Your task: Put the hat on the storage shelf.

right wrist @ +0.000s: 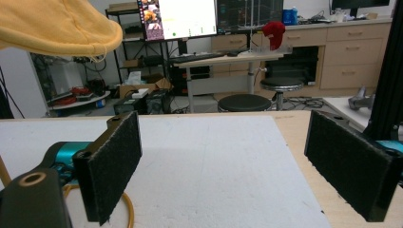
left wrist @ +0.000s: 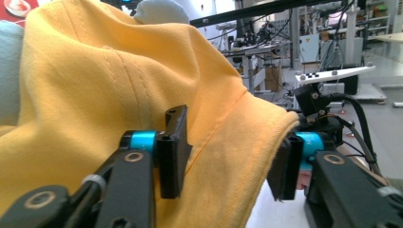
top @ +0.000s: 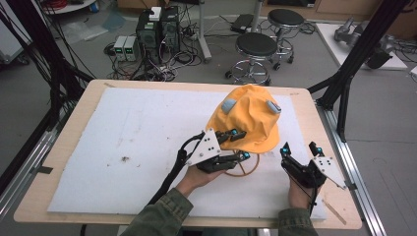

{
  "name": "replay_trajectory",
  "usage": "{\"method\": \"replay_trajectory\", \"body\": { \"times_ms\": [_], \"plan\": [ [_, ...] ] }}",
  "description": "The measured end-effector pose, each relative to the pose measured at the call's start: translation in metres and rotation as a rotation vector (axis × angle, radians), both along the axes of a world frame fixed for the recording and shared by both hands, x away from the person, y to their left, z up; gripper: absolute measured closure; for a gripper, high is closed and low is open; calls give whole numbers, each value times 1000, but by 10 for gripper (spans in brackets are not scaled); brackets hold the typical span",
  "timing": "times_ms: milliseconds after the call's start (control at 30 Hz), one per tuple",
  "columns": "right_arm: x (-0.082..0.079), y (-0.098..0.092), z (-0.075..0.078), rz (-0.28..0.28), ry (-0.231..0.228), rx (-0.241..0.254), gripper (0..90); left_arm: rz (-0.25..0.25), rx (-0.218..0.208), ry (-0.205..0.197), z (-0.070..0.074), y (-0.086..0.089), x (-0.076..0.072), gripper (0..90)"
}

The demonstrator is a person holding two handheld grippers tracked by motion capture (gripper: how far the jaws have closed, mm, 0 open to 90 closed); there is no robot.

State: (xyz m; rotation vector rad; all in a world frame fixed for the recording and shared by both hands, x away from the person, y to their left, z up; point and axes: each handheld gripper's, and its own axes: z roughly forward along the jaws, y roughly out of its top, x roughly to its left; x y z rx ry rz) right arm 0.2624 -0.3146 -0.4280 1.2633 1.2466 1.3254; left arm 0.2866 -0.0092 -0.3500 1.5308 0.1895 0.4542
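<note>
Ample bare white foam sheet is seen left of the left gripper, whose jaws are spread around the brim of the yellow hat. The right gripper, jaws spread wide and empty, is held just beside the hat, near the wooden table's right edge. Stools and cabling are seen beyond.

A plain yellow-orange hat with two pale blue-grey patches sits on a white foam sheet over a light wood table.
</note>
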Motion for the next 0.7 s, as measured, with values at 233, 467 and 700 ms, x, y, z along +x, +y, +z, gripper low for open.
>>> {"method": "replay_trajectory", "body": {
  "times_ms": [233, 467, 700],
  "plan": [
    [-1, 0, 0, -2, -4, 1, 110, 20, 14, -10, 0, 1, -2, 464],
    [-1, 0, 0, -2, -3, 2, 110, 24, 42, -38, 0, 3, -7, 339],
    [-1, 0, 0, -4, -4, 2, 110, 5, 28, -30, 3, 7, -10, 266]
  ]
}}
